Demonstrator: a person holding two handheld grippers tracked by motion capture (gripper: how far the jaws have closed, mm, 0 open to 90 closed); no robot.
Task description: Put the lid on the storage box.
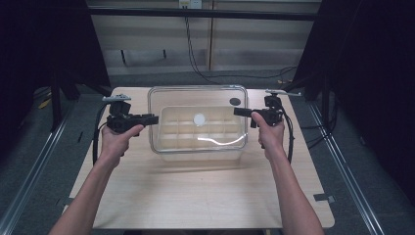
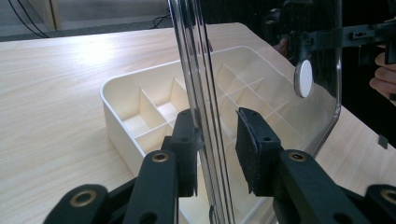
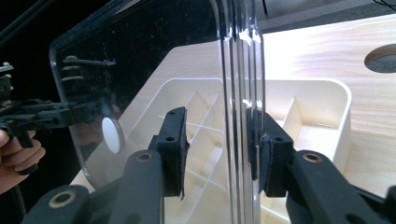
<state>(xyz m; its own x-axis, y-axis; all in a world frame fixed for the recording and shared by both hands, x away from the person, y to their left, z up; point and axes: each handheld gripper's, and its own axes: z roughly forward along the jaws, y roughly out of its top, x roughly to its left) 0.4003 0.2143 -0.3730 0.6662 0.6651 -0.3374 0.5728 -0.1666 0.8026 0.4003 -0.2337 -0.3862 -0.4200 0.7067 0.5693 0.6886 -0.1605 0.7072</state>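
A clear plastic lid (image 1: 195, 95) with a white round disc (image 1: 199, 119) stands upright over a cream compartment box (image 1: 195, 155) on the wooden table. My left gripper (image 1: 154, 119) is at the lid's left edge. In the left gripper view the lid rim (image 2: 208, 93) is pinched between the pads, and my left gripper (image 2: 217, 140) is shut on it. My right gripper (image 1: 237, 111) is at the lid's right edge. In the right gripper view the lid rim (image 3: 240, 84) touches one pad, with a gap to the other. My right gripper (image 3: 217, 140) is open around it.
The box (image 2: 121, 116) has several empty compartments. A dark round hole (image 1: 235, 101) is in the tabletop (image 1: 195, 196) behind the box's right end. Black curtains flank the table, and cables hang at the back wall.
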